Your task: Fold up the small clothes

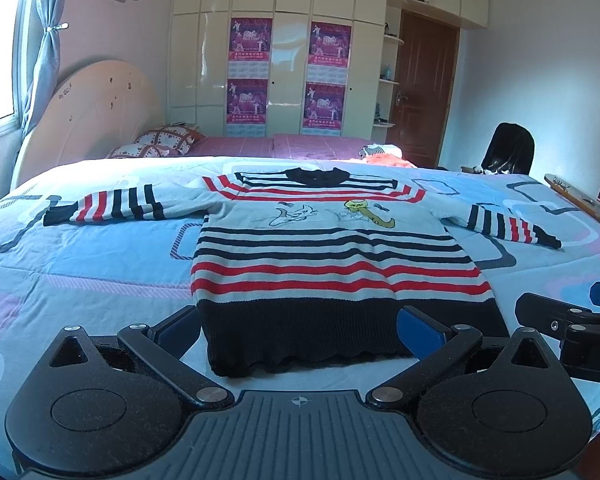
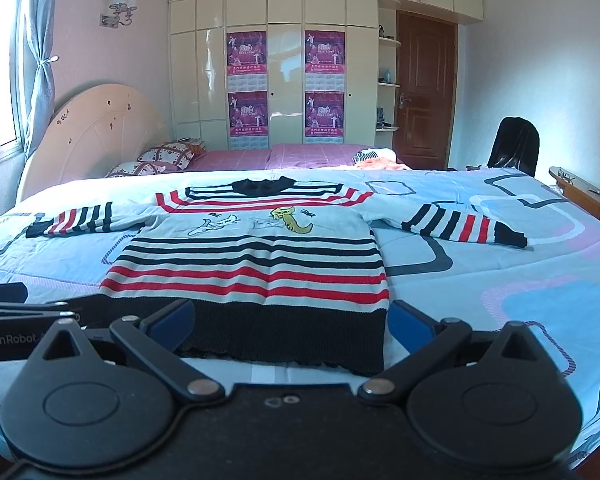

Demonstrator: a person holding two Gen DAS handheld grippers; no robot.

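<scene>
Blue patterned bedspread (image 1: 100, 264) covers the bed. Striped knit sweater (image 1: 324, 248) lies flat, sleeves spread, ribbed black hem at the near edge. Left gripper (image 1: 300, 330) and right gripper (image 2: 290, 322) both gape open just short of the hem, holding nothing.

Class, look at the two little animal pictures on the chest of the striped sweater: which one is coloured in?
The yellow cat, on the picture's right. The other animal beside it is only a thin dark outline on the pale knit of the sweater.
</scene>
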